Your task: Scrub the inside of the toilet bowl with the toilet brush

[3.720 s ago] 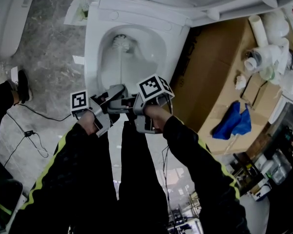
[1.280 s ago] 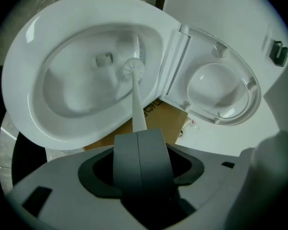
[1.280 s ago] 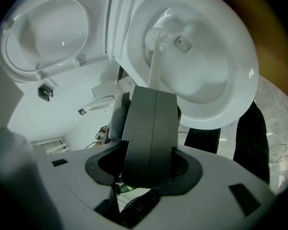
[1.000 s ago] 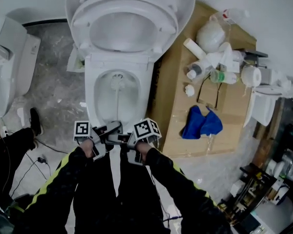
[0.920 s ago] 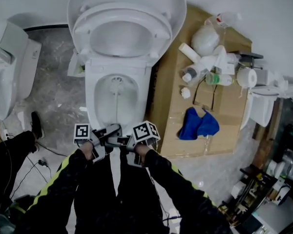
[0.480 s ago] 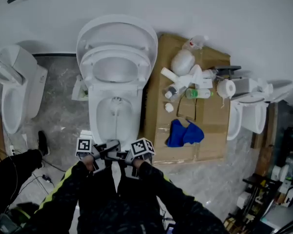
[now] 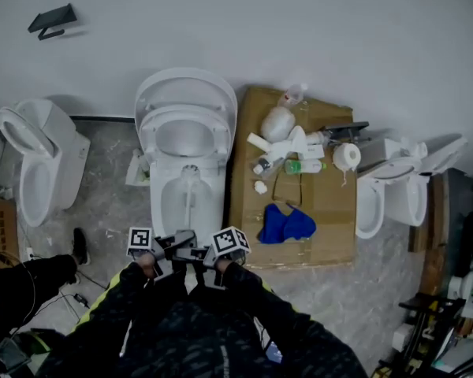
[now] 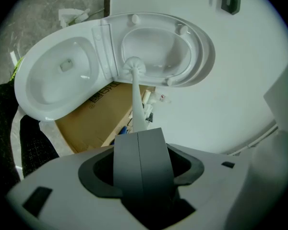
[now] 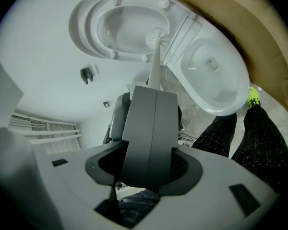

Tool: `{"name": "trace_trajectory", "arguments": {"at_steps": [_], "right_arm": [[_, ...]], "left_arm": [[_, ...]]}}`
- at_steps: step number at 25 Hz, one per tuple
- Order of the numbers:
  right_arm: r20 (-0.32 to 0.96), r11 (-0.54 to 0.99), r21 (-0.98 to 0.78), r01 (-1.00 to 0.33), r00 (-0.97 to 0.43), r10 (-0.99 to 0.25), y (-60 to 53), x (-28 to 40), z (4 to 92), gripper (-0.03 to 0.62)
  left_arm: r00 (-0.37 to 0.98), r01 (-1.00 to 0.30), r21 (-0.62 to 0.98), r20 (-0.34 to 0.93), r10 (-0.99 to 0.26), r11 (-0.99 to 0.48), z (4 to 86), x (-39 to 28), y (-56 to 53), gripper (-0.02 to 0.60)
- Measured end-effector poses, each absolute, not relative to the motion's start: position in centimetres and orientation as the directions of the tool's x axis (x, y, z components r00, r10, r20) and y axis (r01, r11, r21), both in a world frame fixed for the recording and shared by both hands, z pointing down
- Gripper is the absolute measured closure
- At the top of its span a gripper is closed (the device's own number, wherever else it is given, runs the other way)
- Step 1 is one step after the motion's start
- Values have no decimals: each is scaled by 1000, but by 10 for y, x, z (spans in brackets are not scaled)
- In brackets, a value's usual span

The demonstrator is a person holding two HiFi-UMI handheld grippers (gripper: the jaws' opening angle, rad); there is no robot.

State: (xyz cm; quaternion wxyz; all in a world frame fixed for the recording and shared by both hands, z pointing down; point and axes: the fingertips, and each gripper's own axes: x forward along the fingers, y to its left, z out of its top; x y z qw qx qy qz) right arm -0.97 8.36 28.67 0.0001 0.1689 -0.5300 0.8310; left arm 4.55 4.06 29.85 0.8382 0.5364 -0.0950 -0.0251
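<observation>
- Since half a second ago the head view has pulled back, so the toilet looks smaller with more wall above it. The left tool (image 7: 167, 249) and right tool (image 7: 207, 253) have stayed side by side.
- Each tool has its jaws pressed together, pinching the near end of the toilet brush (image 7: 189, 203) handle at 6 o'clock of the toilet bowl (image 7: 156, 211).
- The handle looks light, stiff and smooth, so it may twist in a pinch. Two holds close together near its end should steady it.
- The bristle head sits inside the bowl toward 12 o'clock, below the raised seat (image 7: 185, 105).
- A blue cloth (image 7: 288, 224) lies on cardboard (image 7: 323, 235) at 3 o'clock.
</observation>
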Motion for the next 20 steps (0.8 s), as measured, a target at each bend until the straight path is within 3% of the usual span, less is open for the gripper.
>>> {"name": "trace_trajectory", "arguments": {"at_steps": [11,20], "right_arm": [[219,-320,-935,-156,-960,-172,101,11,247,396],[163,-289,-948,-130,-982,-92,153,22,252,395]], "left_arm": [[970,-56,946,127,-205,320,257,65,55,327],[946,-73,954,159,-283,292,263,73,103,327]]}}
